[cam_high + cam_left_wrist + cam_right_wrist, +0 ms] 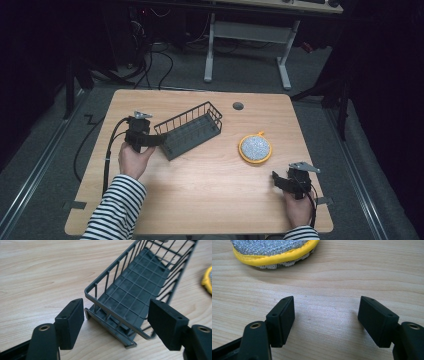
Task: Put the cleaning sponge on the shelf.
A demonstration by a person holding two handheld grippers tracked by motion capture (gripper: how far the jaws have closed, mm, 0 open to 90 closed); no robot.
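Two grippers work over a light wooden table [200,190], each held in a hand that comes in from the near edge. At the far left, the left gripper [155,141] sits at the near short end of a dark wire basket [190,129], its cable trailing off toward the table's left edge. In the left gripper view its jaws are spread wide, one on each side of that end of the basket [140,287], with a gap between each pad and the wire, so nothing is gripped. The basket lies slantwise on the table, its far end pointing toward a small round grommet [238,105] near the back edge. Right of the basket, apart from it, lies a round scrubbing pad [255,148] with a silvery face and a yellow rim. Farthest right, near the front corner, the right gripper [276,179] hangs low over bare wood, jaws likewise released and holding nothing. In the right gripper view the scrubbing pad [272,250] lies ahead of the open jaws, with clear tabletop between.
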